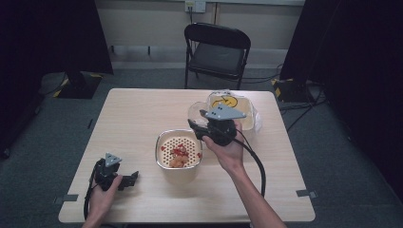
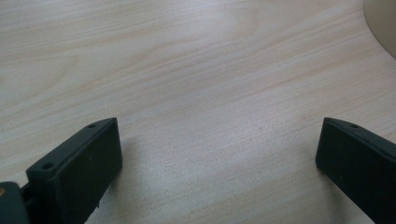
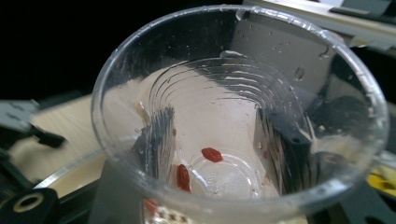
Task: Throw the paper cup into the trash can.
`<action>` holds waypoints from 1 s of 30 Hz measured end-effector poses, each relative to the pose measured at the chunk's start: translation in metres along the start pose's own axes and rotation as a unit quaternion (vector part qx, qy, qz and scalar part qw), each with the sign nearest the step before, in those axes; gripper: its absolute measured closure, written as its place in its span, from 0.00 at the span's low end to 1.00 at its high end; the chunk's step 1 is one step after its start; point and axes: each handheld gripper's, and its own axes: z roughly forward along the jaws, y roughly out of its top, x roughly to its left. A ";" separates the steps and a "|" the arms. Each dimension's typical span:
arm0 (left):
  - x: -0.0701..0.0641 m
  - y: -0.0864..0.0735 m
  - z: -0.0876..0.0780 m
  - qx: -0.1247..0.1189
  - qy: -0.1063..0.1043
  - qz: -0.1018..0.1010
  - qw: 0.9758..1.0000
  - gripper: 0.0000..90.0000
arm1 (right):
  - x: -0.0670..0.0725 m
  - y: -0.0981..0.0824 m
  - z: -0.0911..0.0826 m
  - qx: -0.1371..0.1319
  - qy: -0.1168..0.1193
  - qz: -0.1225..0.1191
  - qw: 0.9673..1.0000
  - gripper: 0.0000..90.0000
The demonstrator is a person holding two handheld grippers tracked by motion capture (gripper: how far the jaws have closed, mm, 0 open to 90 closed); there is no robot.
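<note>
A thin, clear plastic cup [image 3: 238, 116], judged light, crushable and wet-slick, is clamped in the right gripper [image 1: 205, 124], best gripped low on its wall, while the left gripper [image 2: 219, 158] is spread wide.

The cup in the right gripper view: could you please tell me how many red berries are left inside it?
2: one berry on the cup's base, one nearer its front wall. More may be hidden behind the rim.

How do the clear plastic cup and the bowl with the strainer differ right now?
The clear cup is held off the table in the right tongs; the bowl rests on the table. The cup is see-through and nearly empty, with a few red bits stuck inside; the bowl is opaque and holds a heap of red and orange pieces. Both are open-topped.
</note>
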 end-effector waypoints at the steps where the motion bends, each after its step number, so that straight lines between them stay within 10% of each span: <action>1: 0.000 0.000 0.000 0.000 0.000 0.000 1.000 0.00 | -0.001 0.000 0.000 -0.004 0.005 0.007 1.000 0.54; 15: 0.000 0.000 0.000 0.000 0.000 0.000 1.000 0.00 | -0.016 0.012 -0.004 -0.038 -0.004 0.023 0.999 0.54; 30: 0.000 0.000 0.000 0.000 0.000 0.000 1.000 0.00 | -0.078 0.026 -0.009 -0.023 -0.068 0.057 0.996 0.54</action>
